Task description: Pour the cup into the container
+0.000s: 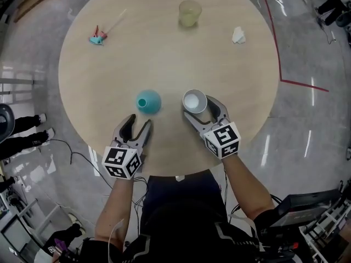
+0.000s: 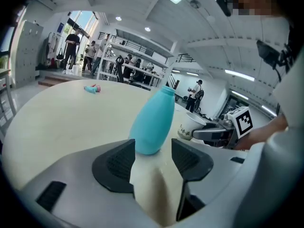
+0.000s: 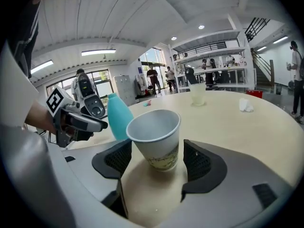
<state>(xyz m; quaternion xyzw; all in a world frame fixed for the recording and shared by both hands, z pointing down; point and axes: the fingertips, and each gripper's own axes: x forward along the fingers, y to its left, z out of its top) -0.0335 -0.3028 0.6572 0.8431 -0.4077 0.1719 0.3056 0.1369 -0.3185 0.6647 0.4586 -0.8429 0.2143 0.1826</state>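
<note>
Cup: the paper cup point(image 3: 155, 137) stands upright near the table's point(image 1: 164, 48) near edge, just right of the teal bottle point(image 1: 148, 101).
Right gripper point(image 3: 157, 160): its jaws are spread either side of the cup, not squeezing.
Left gripper point(image 2: 153, 158): its jaws are spread and empty, with the bottle just ahead.
Handling: the cup is likely light and thin-walled and would crush easily, so a gentle grip at mid-wall suits it.

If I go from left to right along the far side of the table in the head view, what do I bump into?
Small teal and pink toy → see-through yellowish cup → crumpled white tissue.
</note>
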